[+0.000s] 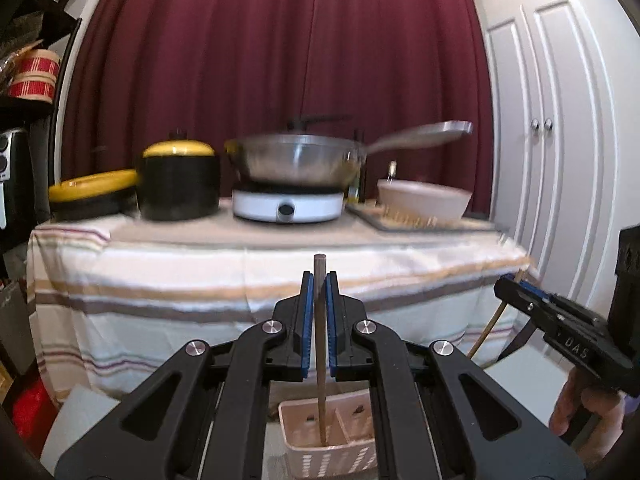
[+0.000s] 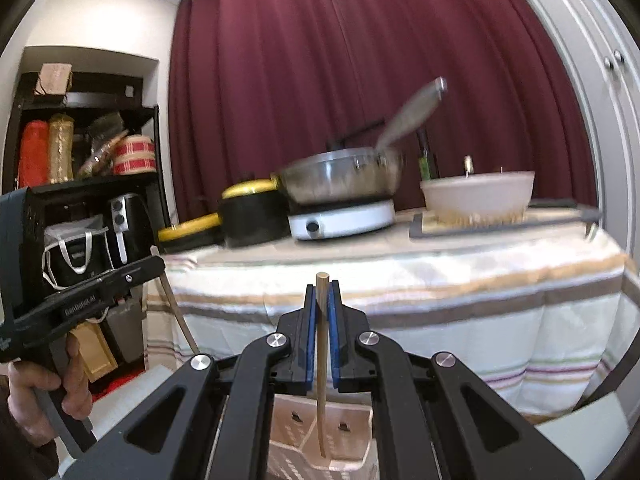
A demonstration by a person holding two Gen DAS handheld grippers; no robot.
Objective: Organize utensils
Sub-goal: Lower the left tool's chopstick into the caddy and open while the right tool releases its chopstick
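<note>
Maroon curtain point(image 1: 256, 40) behind; white cupboard doors point(image 1: 556, 120) right.

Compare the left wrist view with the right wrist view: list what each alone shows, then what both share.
Left wrist only: the white cabinet doors in full and the right hand-held gripper seen from the side.

Right wrist only: the black shelf with an air fryer, and the left hand-held gripper seen from the side.

Both: a wooden stick clamped upright over a pink basket, the wok, the white bowl and the striped tablecloth.
</note>
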